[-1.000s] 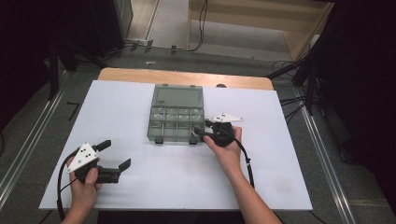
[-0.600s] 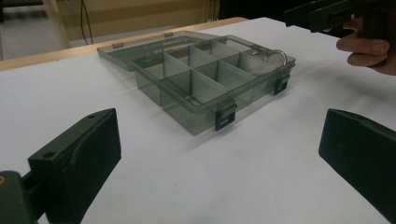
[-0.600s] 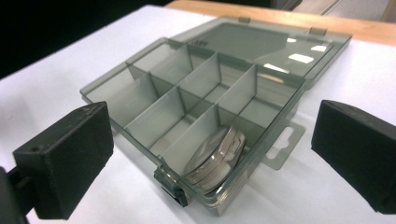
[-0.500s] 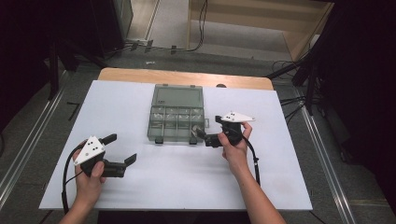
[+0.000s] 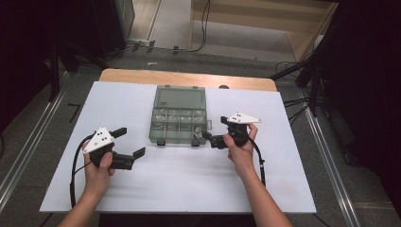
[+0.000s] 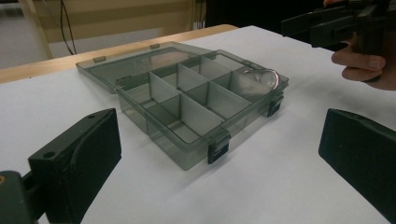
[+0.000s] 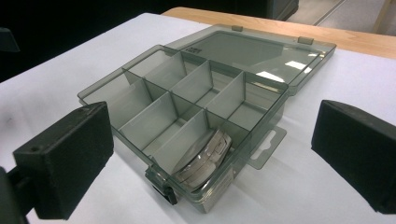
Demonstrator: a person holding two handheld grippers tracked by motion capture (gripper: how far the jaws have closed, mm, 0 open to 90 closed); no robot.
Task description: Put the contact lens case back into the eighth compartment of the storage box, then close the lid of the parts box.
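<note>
One smoky translucent plastic compartment box [image 5: 178,121] (eight cells, one silvery metal watch [image 7: 205,156] inside) sits between the left gripper [image 5: 130,142] and right gripper [image 5: 213,130], both gaping, the right's jaws just opened, empty.

The smoky compartment box [image 5: 178,122] lies mid-table with its lid [image 5: 181,98] folded flat behind it, so its far side is blocked low while its open top is reachable from above. Upright dividers [image 7: 180,112] split the inside into narrow cells; the near right corner cell is taken up by a metal watch [image 7: 205,156]. Bare white tabletop [image 5: 184,175] spreads in front and to the left of the box. The right gripper [image 5: 212,140], jaws wide apart, crowds the box's right front corner.
</note>
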